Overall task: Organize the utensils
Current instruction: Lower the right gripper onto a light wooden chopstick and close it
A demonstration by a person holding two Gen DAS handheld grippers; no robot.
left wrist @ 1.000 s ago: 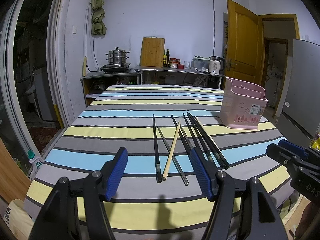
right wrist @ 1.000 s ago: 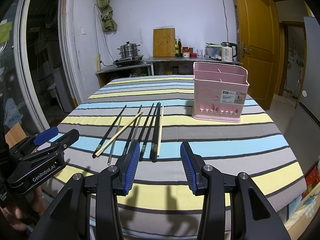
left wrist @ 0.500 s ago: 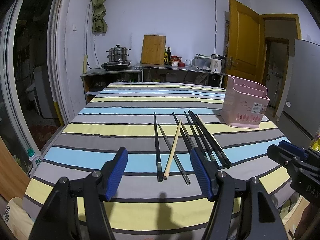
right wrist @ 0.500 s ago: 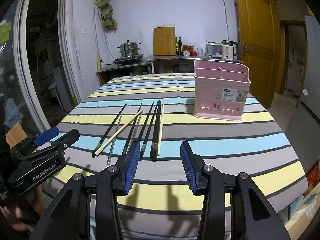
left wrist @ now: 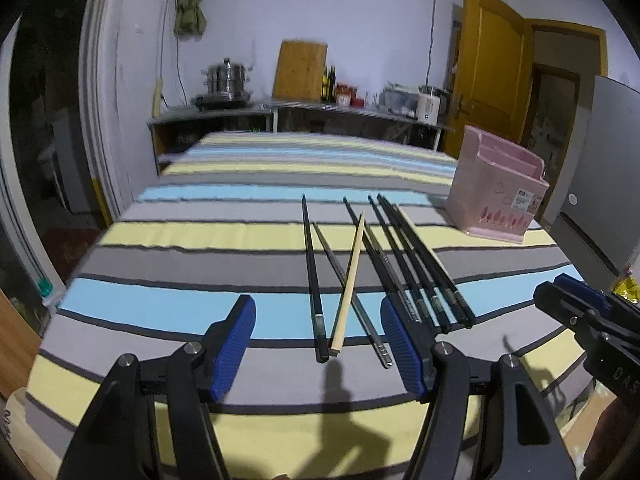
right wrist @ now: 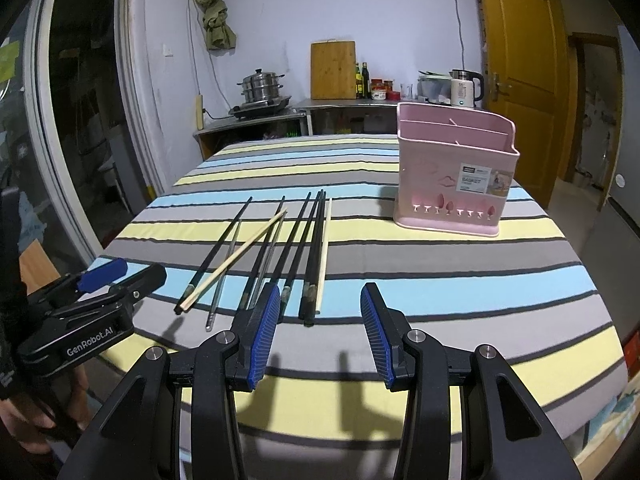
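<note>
Several chopsticks lie side by side on the striped tablecloth (left wrist: 200, 236): black ones (left wrist: 310, 264), a pale wooden one (left wrist: 350, 276) lying slantwise across them, and a thin metal one (left wrist: 352, 296). They also show in the right wrist view (right wrist: 312, 252). A pink utensil basket (left wrist: 496, 192) (right wrist: 452, 172) stands at the right, with dividers inside. My left gripper (left wrist: 318, 344) is open and empty, just before the near ends of the chopsticks. My right gripper (right wrist: 318, 328) is open and empty, to the right of them. Each gripper shows in the other's view (left wrist: 592, 320) (right wrist: 92, 300).
The table's near edge runs just under both grippers. Behind the table stands a counter with a steamer pot (right wrist: 262, 88), a wooden cutting board (right wrist: 333, 70), bottles and a kettle (right wrist: 464, 88). A yellow door (right wrist: 520, 52) is at the right.
Both grippers have moved slightly toward the table and stay open. The left wrist view has tilted down a little. The chopsticks and basket have not moved.
</note>
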